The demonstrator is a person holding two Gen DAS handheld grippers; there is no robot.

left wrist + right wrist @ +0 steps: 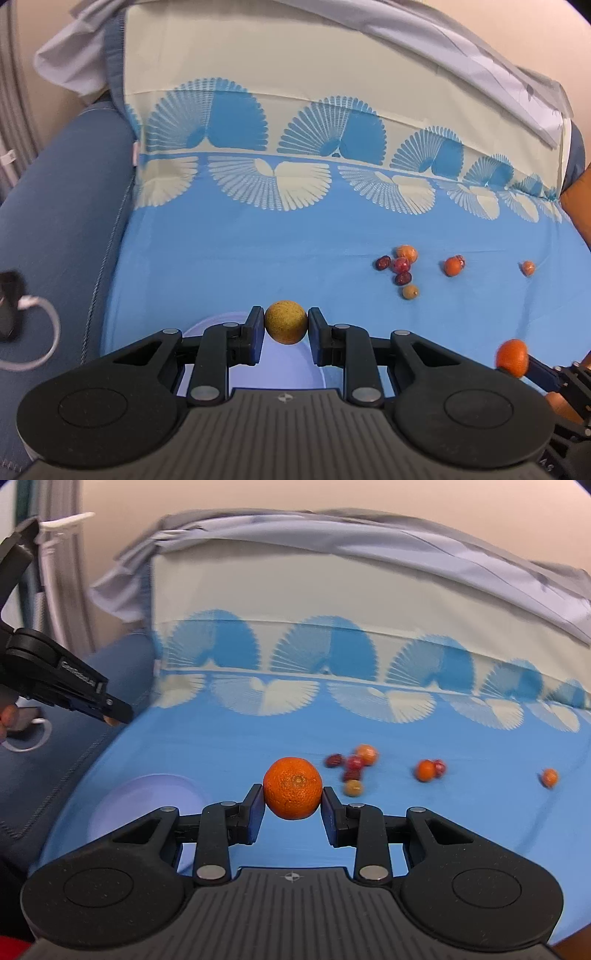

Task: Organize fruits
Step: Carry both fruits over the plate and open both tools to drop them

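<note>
My left gripper (286,323) is shut on a round yellow-brown fruit (286,322) and holds it above a pale lilac plate (221,325) on the blue sheet. My right gripper (292,794) is shut on an orange mandarin (292,788), above the sheet; the mandarin also shows low right in the left wrist view (512,357). The plate lies left of it in the right wrist view (140,805). Several small fruits, orange, dark red and one tan, lie scattered on the sheet further back (402,267) (354,766). The left gripper shows at the left edge (114,710).
A blue and cream patterned sheet (258,251) covers a sofa seat and back. The blue sofa arm (55,221) is on the left, with a white cable (48,332) and a dark device on it. A grey cloth (480,55) hangs over the backrest.
</note>
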